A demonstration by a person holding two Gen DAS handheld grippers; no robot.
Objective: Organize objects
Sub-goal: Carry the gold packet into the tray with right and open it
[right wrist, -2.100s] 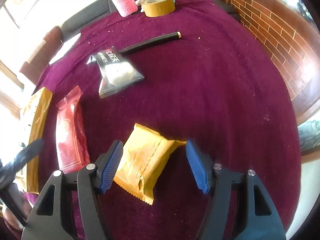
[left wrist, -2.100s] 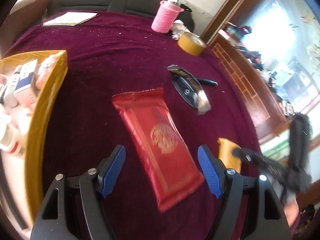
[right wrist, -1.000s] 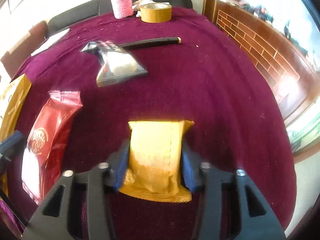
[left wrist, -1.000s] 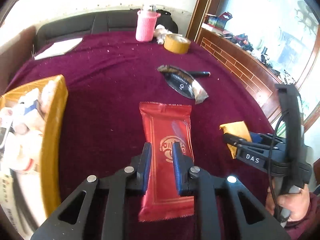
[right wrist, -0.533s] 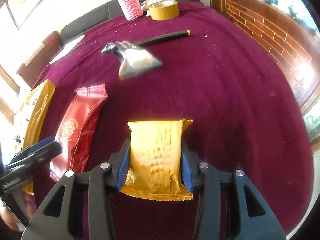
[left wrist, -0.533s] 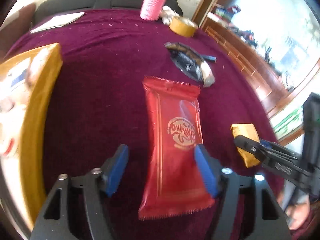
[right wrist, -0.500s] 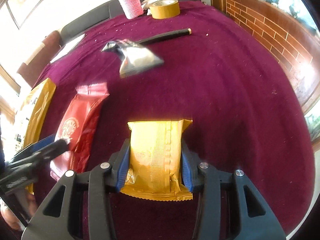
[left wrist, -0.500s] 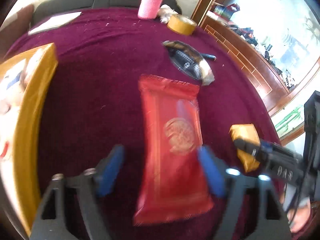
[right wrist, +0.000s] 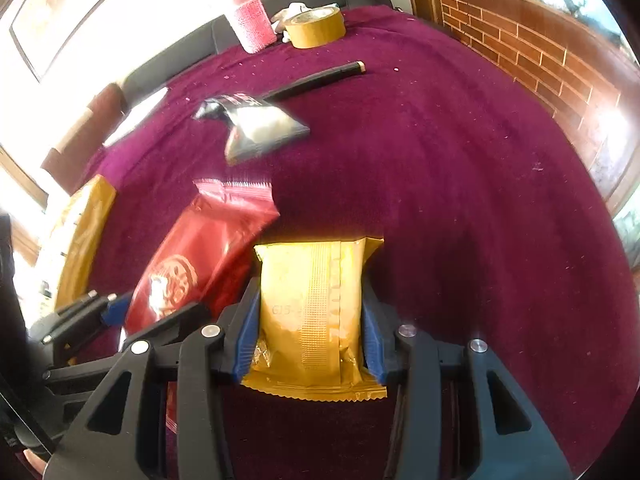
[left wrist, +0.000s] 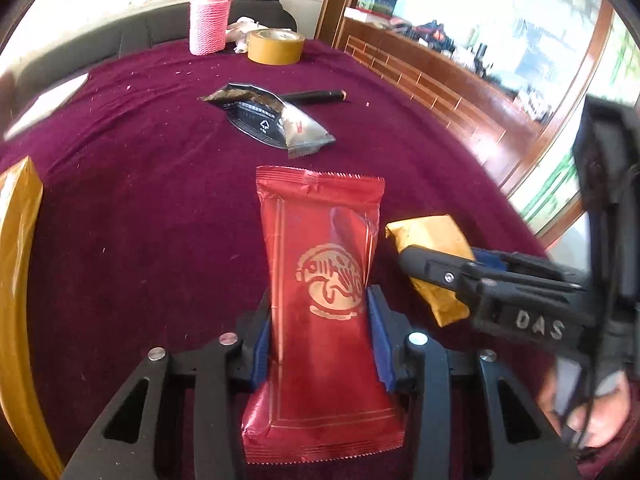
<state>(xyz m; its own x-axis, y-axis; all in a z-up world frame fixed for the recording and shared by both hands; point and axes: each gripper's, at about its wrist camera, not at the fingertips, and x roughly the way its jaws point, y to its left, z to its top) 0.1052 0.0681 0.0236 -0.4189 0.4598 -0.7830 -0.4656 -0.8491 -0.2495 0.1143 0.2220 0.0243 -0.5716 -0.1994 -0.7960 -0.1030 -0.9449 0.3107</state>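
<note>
A long red snack packet (left wrist: 320, 248) points away from me over the maroon tablecloth (left wrist: 140, 208). My left gripper (left wrist: 318, 304) has its jaws closing on the packet's lower half, and the blue pads (left wrist: 378, 340) pinch its sides into a waist. The right wrist view shows the same red packet (right wrist: 192, 264) at lower left. A yellow snack packet (right wrist: 312, 296) sits in my right gripper (right wrist: 310, 308), which is shut on its sides. From the left wrist view, the yellow packet (left wrist: 430, 240) is just right of the red one.
A yellow box (left wrist: 20, 240) with goods stands at the left edge. Farther back lie a black and silver packet (left wrist: 276, 124), a black pen (left wrist: 316, 96), a tape roll (left wrist: 276, 46), a pink-sleeved bottle (left wrist: 210, 24) and white paper (left wrist: 44, 104). Wooden cabinets (left wrist: 440, 80) flank the right.
My left jaws let go of the red packet, spread wide, then closed on it again lower down. The right gripper kept hold of the yellow packet, drifting slightly.
</note>
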